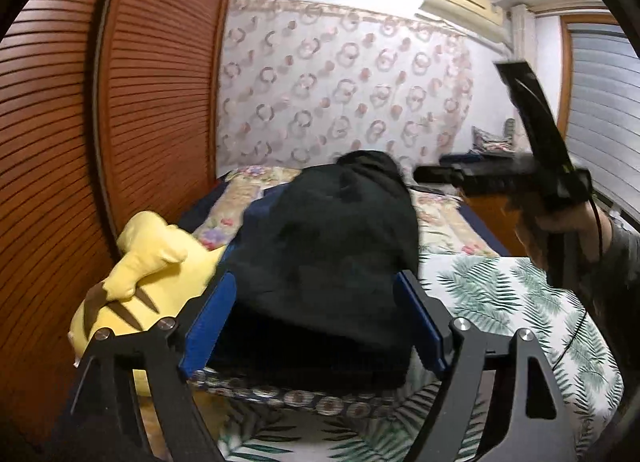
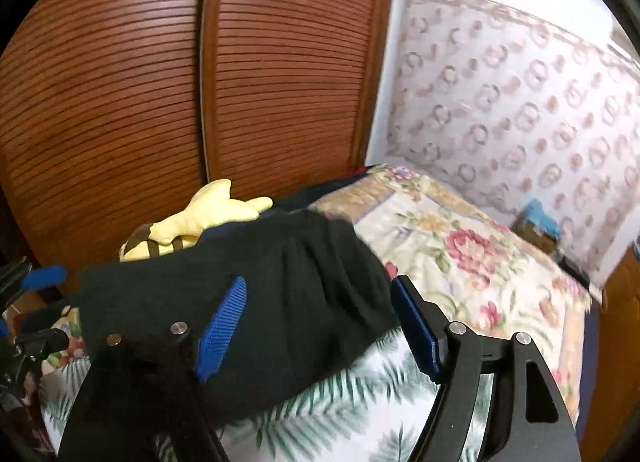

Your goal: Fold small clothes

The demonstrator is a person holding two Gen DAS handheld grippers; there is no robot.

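Observation:
A black garment (image 1: 320, 254) lies bunched in a heap on the bed, on the palm-leaf sheet (image 1: 500, 302). My left gripper (image 1: 314, 322) is open, its blue pads on either side of the heap's near end, not closed on it. In the right wrist view the same black garment (image 2: 260, 302) spreads flatter across the sheet. My right gripper (image 2: 320, 326) is open above its right part, one blue pad over the cloth. The right gripper also shows in the left wrist view (image 1: 540, 174), raised at the right.
A yellow plush toy (image 1: 148, 278) lies left of the garment, against the slatted wooden wardrobe doors (image 1: 120, 102). A floral quilt (image 2: 460, 254) covers the far bed. A patterned curtain (image 1: 340, 82) hangs behind. The bed's right edge drops to a wooden floor (image 1: 488, 222).

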